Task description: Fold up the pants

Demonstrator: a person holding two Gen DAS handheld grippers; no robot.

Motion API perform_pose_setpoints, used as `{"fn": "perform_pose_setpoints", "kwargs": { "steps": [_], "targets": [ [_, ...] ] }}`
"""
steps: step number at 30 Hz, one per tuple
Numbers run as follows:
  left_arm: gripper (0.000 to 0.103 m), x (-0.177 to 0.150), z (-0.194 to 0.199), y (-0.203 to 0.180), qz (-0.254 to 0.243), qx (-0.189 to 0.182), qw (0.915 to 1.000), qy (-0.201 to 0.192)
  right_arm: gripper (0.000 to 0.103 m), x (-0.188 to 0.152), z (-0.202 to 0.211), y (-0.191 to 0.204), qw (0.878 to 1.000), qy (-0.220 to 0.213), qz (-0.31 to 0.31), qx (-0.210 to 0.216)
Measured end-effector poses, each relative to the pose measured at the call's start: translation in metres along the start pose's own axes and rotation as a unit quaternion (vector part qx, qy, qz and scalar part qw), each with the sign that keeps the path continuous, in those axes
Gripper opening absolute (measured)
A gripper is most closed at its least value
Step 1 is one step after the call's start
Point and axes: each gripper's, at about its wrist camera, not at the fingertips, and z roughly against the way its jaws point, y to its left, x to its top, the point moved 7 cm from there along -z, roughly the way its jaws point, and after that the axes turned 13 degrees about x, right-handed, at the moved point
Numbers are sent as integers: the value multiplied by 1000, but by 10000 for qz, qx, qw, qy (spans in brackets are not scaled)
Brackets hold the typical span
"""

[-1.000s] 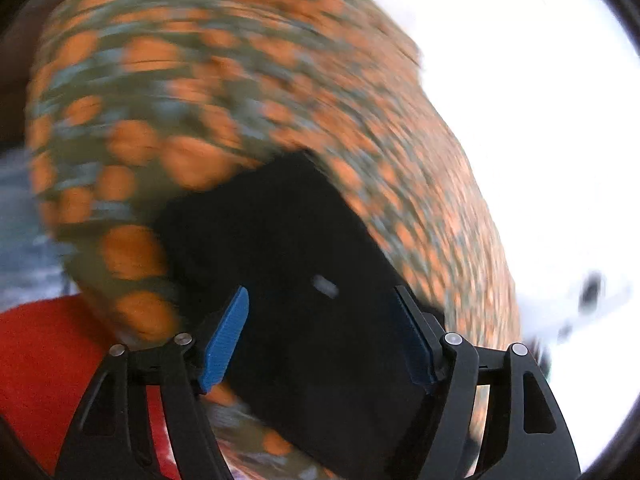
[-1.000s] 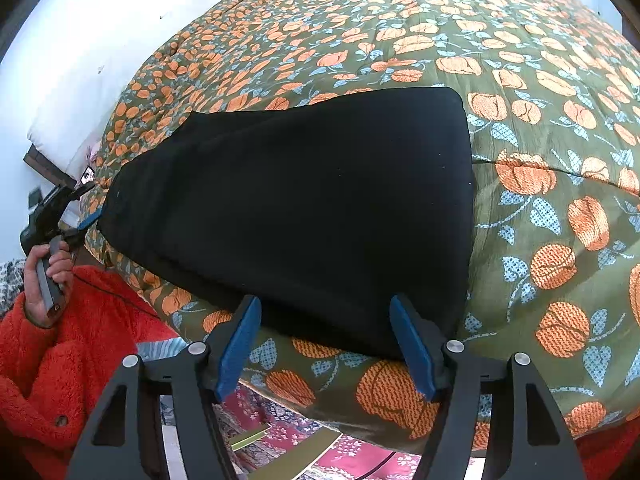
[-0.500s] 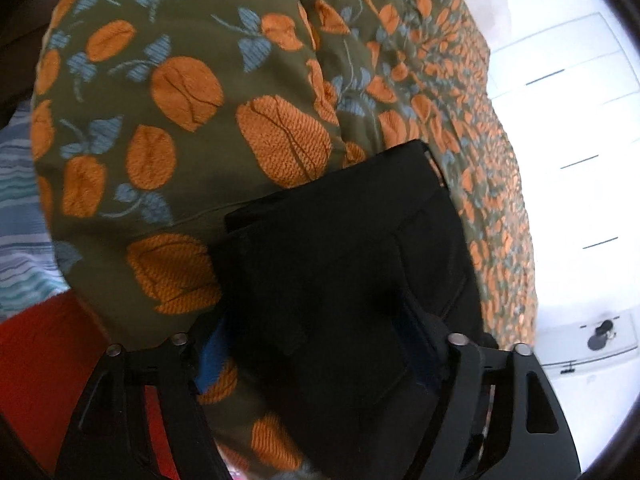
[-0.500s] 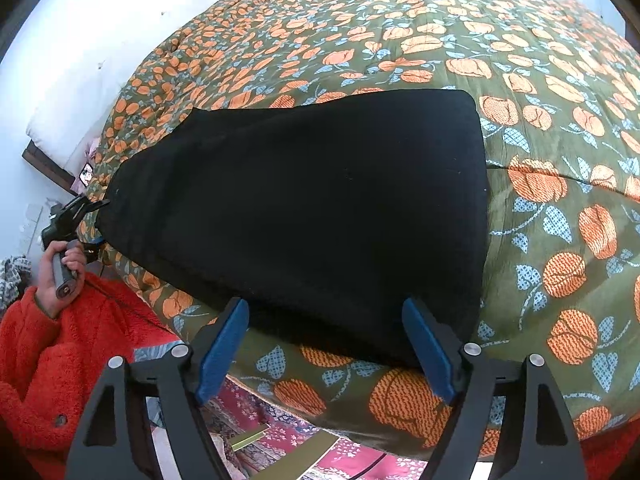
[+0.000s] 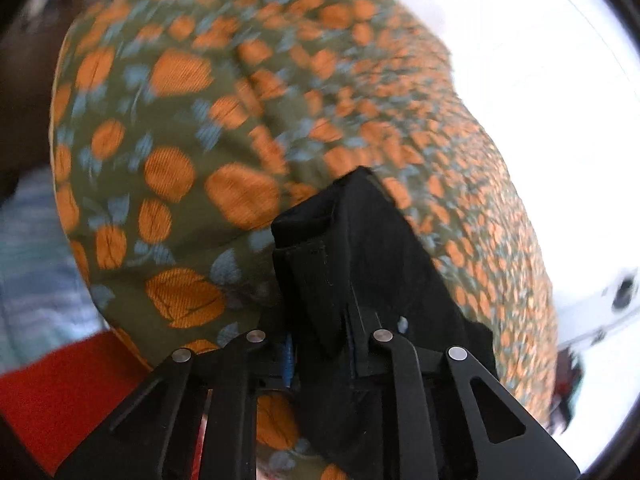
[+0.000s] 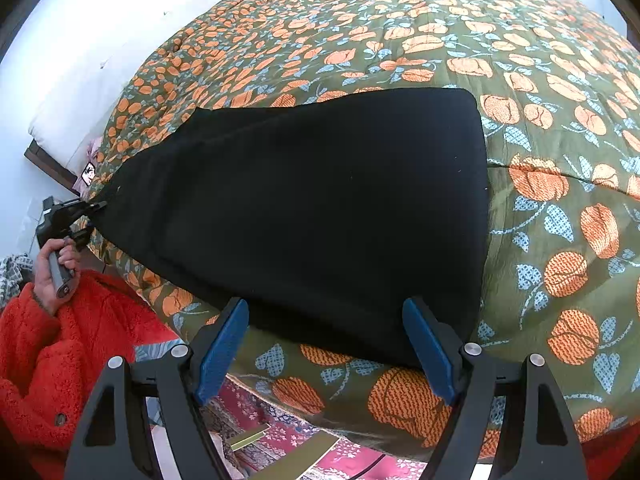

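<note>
Left wrist view | left gripper [image 5: 320, 344] fingers just closed, pinching pants [image 5: 360, 248] end | right gripper [image 6: 326, 350] fingers spread at pants' near edge, holding nothing | risk: one-sided pull skews pants on bed [image 6: 560, 240]

No legible text, label, brand, number or sign is showing in either wrist view; fabrics and gripper parts are presenting unmarked surfaces, and the left view is blurring.

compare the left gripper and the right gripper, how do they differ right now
The left gripper has just closed on an end of the black pants; the right gripper stands open, its fingers empty. The left view is blurred; the right is sharp. Both have black frames and blue pads.
</note>
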Motion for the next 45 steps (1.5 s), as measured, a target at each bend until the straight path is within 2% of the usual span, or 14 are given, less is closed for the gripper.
{"fn": "perform_pose_setpoints", "kwargs": {
  "steps": [4, 8, 13, 20, 24, 26, 29, 31, 34, 36, 38, 41, 43, 45],
  "targets": [
    [16, 1, 36, -35, -771, -123, 9961, -418, 79, 15, 23, 21, 9986, -468, 236, 11],
    [15, -17, 74, -73, -1592, -362, 9842, -685, 79, 36, 27, 57, 9948, -658, 402, 660],
    [14, -74, 120, -138, -2844, -737, 9518, -880, 79, 28, 2, 61, 9965, -429, 425, 586],
    [14, -207, 116, -235, -4578, -1268, 8789, -436, 79, 21, 24, 19, 9962, -828, -111, 261],
    [37, -299, 83, -262, -5684, -1238, 8132, 179, 79, 23, 41, 2, 9937, -1075, -295, 149],
    [37, -321, 77, -260, -5903, -1197, 7972, 404, 79, 21, 46, -5, 9925, -1154, -392, 104],
    [48, -323, 103, -252, -5809, -1615, 7957, 571, 79, 21, 59, -10, 9897, -1355, -455, 70],
    [65, -298, 122, -248, -5616, -1774, 8075, 330, 79, 22, 70, -15, 9880, -1476, -445, 68],
    [69, -241, 129, -243, -5044, -1655, 8473, -156, 79, 22, 76, -21, 9863, -1577, -488, 61],
    [67, -199, 111, -235, -4595, -1177, 8797, -349, 79, 24, 74, -21, 9860, -1586, -509, 81],
    [52, -181, 89, -227, -4439, -785, 8913, -482, 79, 27, 70, -16, 9868, -1549, -456, 138],
    [10, -188, 41, -210, -4554, -271, 8899, -63, 79, 28, 66, -3, 9882, -1482, -292, 240],
    [2, -219, 22, -197, -4921, -223, 8692, 415, 79, 28, 61, 7, 9890, -1429, -187, 346],
    [0, -242, 26, -193, -5363, -176, 8430, 383, 79, 29, 57, 14, 9892, -1375, -155, 487]
  ]
}}
